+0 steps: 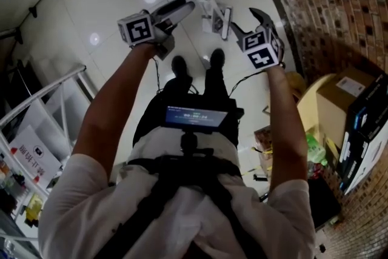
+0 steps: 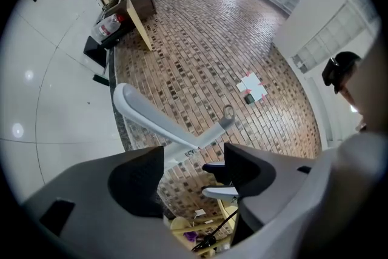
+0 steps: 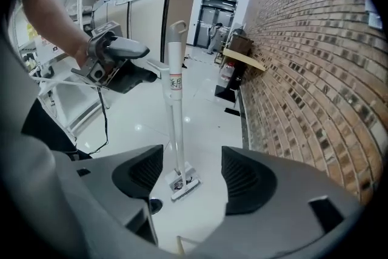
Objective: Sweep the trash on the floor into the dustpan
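A white broom-and-dustpan set (image 1: 213, 14) stands upright on the glossy white floor just ahead of my shoes. Its long handle (image 3: 176, 100) rises from a base (image 3: 182, 182) and ends in a hanging loop (image 2: 227, 112). My left gripper (image 1: 182, 12) is open and level beside the upper handle, which lies just beyond its empty jaws (image 2: 193, 176). My right gripper (image 1: 247, 21) is open and tilted down at the set from the right, and the handle shows past its empty jaws (image 3: 191, 179). No trash can be made out on the floor.
A brick wall (image 1: 339, 3) runs close along the right. Cardboard boxes (image 1: 342, 106) and a yellow round stand (image 1: 306, 100) sit at its foot. A white metal rack (image 1: 54, 100) stands on the left. My shoes (image 1: 197, 67) are right behind the set.
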Motion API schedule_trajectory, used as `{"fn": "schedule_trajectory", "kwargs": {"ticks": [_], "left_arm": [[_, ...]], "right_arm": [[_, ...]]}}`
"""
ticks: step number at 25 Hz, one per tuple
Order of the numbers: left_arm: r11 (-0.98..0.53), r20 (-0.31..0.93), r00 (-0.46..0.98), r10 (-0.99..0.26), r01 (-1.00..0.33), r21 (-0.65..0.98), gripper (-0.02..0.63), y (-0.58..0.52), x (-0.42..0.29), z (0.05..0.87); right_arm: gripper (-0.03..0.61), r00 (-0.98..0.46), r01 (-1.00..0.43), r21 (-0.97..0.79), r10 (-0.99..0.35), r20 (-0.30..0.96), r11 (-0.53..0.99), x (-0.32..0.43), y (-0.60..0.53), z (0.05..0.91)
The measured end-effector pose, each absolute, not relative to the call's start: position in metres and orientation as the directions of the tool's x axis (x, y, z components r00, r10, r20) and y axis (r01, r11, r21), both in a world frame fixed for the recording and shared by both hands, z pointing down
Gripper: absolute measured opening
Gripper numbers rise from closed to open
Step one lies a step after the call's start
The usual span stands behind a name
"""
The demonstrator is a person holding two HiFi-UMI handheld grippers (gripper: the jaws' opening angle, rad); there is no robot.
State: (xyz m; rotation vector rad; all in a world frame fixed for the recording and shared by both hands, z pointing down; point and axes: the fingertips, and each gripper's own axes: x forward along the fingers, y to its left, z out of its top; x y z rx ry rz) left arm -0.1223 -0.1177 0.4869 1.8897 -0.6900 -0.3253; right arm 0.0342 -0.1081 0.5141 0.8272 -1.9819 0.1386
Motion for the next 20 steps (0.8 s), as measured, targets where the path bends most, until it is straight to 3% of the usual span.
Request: {"fn": "schedule_trajectory", "kwargs": {"ticks": [8,15,20], "left_arm": [[-0.308,0.067,0.813,-0.578,-0.293,0.905,0.301,-0.088,-0.132,0.487],[-0.340,-0.026,0.823,-0.568,-0.206,0.918,0.298,-0.060,-0.140,0.458],[-0.396,-0.100,0.839,-0.535,-0.145,0.907,0.217,-0.026,-0.129,0.428]], "right_arm": [[0.291,-0.282,-0.684,0.216,-0.526,0.802,0.697,0.049,-0.080,0.511],[0.292,-0.287,-0.747,0.179,-0.554,0.781,0.640,0.049,-0.054,0.492],[0.291,-0.347,-0.773,0.115,-0.567,0.747,0.624,0.046,-0.028,0.471]]}}
